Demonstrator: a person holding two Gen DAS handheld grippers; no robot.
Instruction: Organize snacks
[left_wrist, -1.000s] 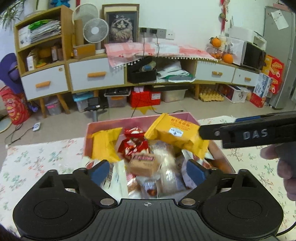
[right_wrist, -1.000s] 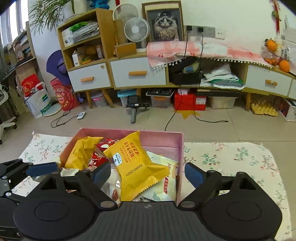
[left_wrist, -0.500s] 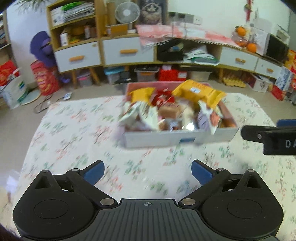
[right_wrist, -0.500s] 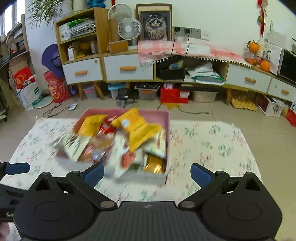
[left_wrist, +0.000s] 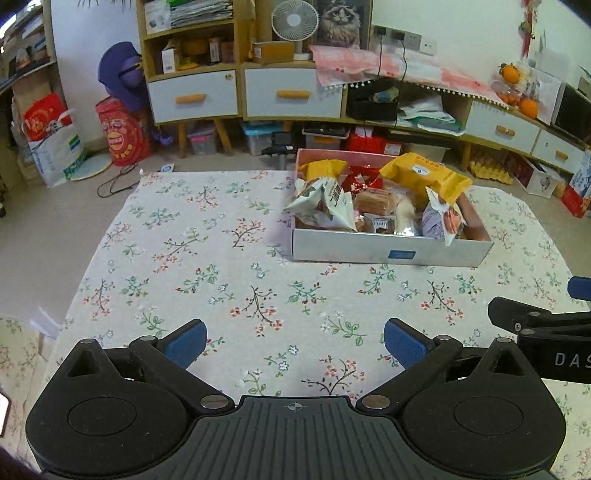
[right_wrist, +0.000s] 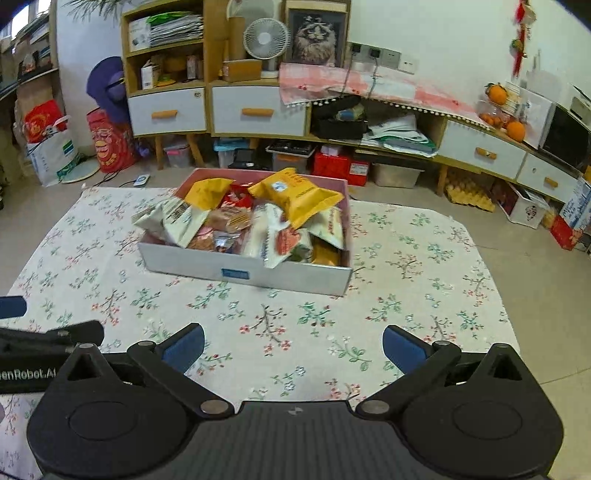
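Observation:
A white box with a pink inside (left_wrist: 391, 252) (right_wrist: 243, 272) sits on the floral tablecloth, filled with several snack packets. A large yellow packet (left_wrist: 424, 176) (right_wrist: 295, 194) lies on top, a white-green packet (left_wrist: 323, 205) (right_wrist: 171, 219) hangs over the left edge. My left gripper (left_wrist: 293, 343) is open and empty, well in front of the box. My right gripper (right_wrist: 291, 345) is open and empty, also in front of the box. The right gripper shows at the right edge of the left wrist view (left_wrist: 535, 325).
The floral tablecloth (left_wrist: 207, 266) (right_wrist: 417, 284) covers the low table. Behind it are wooden cabinets with white drawers (left_wrist: 192, 96), a fan (right_wrist: 266, 37), storage boxes on the floor and a red bag (left_wrist: 122, 129).
Both grippers have pulled back and up from over the box. The box now lies far ahead of them, with the snacks left inside it.

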